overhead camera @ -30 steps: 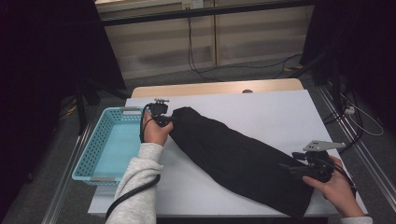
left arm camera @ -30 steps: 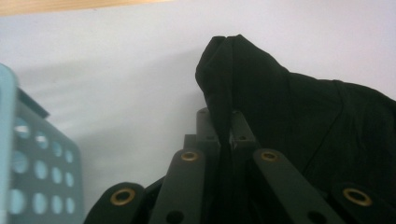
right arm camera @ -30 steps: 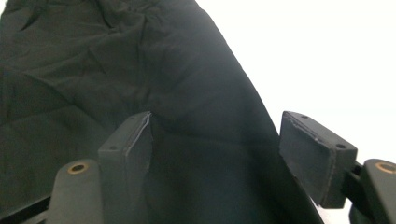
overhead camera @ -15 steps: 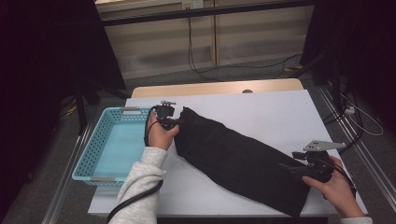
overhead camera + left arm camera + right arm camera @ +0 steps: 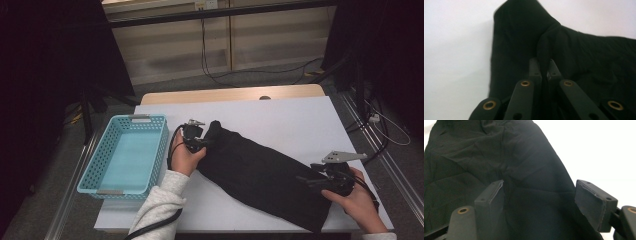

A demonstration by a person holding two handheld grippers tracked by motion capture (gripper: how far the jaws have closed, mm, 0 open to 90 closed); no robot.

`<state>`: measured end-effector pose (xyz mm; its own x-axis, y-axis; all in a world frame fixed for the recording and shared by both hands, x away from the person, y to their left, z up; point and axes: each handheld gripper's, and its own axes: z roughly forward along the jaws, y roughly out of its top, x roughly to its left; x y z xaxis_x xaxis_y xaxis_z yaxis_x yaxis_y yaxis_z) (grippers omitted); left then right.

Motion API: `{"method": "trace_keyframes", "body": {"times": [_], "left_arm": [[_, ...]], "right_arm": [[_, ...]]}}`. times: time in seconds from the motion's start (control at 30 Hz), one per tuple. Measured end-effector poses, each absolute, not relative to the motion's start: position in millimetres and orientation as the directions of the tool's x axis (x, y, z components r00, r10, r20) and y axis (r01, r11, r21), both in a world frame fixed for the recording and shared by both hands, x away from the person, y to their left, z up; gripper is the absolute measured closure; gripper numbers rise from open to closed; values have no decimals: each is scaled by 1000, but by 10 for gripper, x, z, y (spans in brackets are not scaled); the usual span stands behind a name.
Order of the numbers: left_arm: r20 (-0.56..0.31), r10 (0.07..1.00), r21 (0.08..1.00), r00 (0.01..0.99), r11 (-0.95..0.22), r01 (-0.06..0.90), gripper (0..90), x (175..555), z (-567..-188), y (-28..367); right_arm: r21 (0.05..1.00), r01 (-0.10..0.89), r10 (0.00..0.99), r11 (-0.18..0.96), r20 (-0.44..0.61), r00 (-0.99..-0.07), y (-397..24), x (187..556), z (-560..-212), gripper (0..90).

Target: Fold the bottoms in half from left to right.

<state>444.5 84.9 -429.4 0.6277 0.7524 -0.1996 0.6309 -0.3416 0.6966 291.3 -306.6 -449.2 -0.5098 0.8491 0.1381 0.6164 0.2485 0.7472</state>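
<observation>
A long black cloth (image 5: 260, 175) lies slantwise across the white table (image 5: 300, 120). My left gripper (image 5: 196, 139) is at the cloth's far left end, shut on a pinched fold of it. In the left gripper view the gripper (image 5: 545, 65) has its jaws closed together on the fold, and the black cloth (image 5: 586, 57) spreads beyond them. My right gripper (image 5: 311, 180) rests at the cloth's near right end. In the right gripper view that gripper (image 5: 544, 193) stands open, its pads (image 5: 496, 192) wide apart, with the black cloth (image 5: 499, 152) lying loose between them.
A light blue plastic basket (image 5: 98, 150) stands at the table's left edge, close to my left hand. White tabletop lies beyond the cloth up to a wooden strip (image 5: 230, 94) at the far side. Cables run over the floor behind.
My left gripper has moved to the right and nearer, away from the basket, dragging the cloth's end with it. The right hand has stayed in place.
</observation>
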Motion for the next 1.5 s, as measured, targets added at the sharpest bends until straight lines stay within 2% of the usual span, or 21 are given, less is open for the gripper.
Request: {"method": "trace_keyframes", "body": {"times": [0.33, 1.5], "left_arm": [[-218, 728, 693, 650, -353, 628, 862, 4355, -4434, 749], [-283, 681, 705, 675, -330, 628, 862, 4261, -4334, 589]], "right_arm": [[744, 618, 845, 253, 142, -516, -3045, 2916, -4503, 244], [759, 607, 847, 238, 144, -511, -3027, 2897, -4466, 225]]}}
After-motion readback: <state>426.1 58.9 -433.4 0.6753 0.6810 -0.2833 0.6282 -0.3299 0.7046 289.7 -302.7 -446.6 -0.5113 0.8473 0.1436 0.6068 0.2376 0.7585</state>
